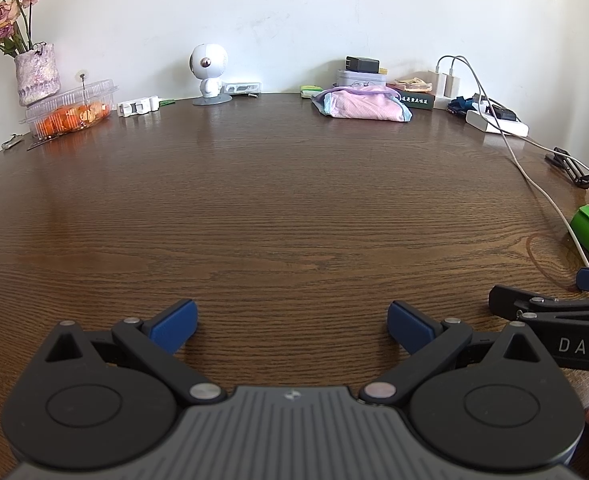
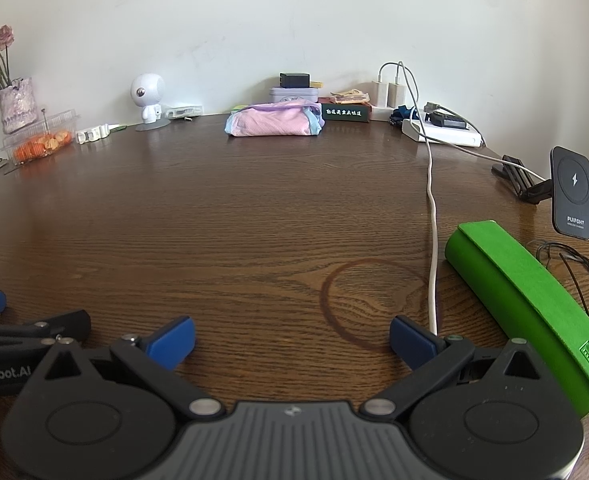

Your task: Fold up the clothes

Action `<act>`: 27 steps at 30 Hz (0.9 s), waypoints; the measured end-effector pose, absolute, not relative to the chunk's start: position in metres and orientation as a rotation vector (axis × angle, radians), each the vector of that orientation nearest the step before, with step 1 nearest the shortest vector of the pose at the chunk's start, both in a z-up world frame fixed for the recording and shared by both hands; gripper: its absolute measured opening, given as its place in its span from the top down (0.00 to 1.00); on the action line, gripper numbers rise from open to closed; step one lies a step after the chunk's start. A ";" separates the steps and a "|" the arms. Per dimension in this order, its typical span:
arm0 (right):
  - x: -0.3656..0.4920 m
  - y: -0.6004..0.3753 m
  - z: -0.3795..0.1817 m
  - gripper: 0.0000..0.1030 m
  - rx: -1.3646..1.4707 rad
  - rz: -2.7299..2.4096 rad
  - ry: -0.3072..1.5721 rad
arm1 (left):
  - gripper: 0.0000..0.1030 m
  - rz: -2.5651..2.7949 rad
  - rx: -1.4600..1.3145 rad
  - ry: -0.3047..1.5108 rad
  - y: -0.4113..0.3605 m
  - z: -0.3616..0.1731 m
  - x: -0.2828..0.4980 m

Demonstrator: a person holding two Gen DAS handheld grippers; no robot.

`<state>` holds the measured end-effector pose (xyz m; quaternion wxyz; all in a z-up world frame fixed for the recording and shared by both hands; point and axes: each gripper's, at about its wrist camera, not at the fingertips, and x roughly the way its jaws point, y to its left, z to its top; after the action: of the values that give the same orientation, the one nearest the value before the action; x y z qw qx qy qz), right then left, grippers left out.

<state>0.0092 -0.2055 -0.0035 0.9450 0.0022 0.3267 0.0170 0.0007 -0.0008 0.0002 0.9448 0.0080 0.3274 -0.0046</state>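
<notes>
A folded pink garment with blue and purple trim [image 1: 360, 105] lies at the far side of the brown wooden table [image 1: 278, 208]; it also shows in the right wrist view [image 2: 273, 121]. My left gripper [image 1: 292, 326] is open and empty, low over the near part of the table. My right gripper [image 2: 292, 340] is open and empty, just right of the left one. Part of the right gripper shows at the right edge of the left wrist view [image 1: 554, 316]. Both are far from the garment.
A green case [image 2: 522, 304] and a white cable [image 2: 432, 232] lie by the right gripper. A phone charger stand [image 2: 572, 196], power strip [image 2: 440, 132], boxes, a white robot figurine [image 1: 208, 74], a fruit container [image 1: 70, 110] and a flower vase [image 1: 36, 74] line the far edge.
</notes>
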 end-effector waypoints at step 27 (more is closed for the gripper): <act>0.020 -0.217 0.002 0.00 0.015 0.052 0.703 | 0.00 -0.105 -0.028 0.690 0.004 0.011 0.005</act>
<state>0.0199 -0.2166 0.0019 0.9385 0.0072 0.3442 0.0252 0.0052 0.0041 0.0107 0.9396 -0.0136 0.3381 -0.0515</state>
